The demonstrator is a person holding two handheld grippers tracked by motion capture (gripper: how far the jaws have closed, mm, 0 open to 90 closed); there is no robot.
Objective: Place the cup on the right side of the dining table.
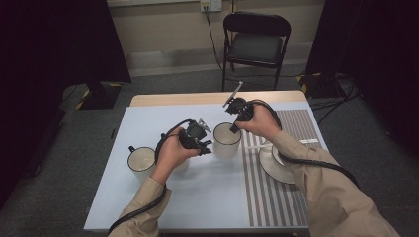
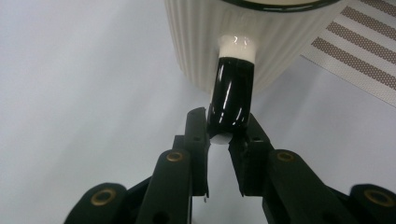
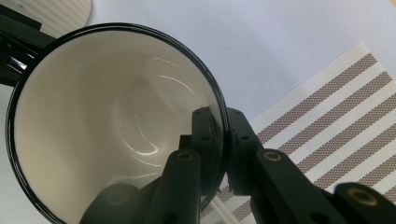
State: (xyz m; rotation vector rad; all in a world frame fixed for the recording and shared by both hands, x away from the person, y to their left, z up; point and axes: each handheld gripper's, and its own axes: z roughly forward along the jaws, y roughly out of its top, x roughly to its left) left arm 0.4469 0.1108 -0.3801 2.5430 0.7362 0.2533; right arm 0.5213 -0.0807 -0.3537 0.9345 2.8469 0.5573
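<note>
Step in hand, as judged: a two-point hold on the ribbed cup (image 1: 227, 140), which stands on the pale surface (image 1: 163, 192) just beside the striped mat (image 1: 276, 197), with a saucer (image 1: 276, 165) on that mat nearer the person. The left tongs (image 2: 219, 135) are clamped on the cup's black handle (image 2: 231, 93), and the right tongs (image 3: 223, 135) are clamped on its black rim (image 3: 116, 29), one jaw inside the wall and one outside. The next move probably calls for a level, joint lift toward the saucer; a second cup (image 1: 141, 161) stands at the left.
</note>
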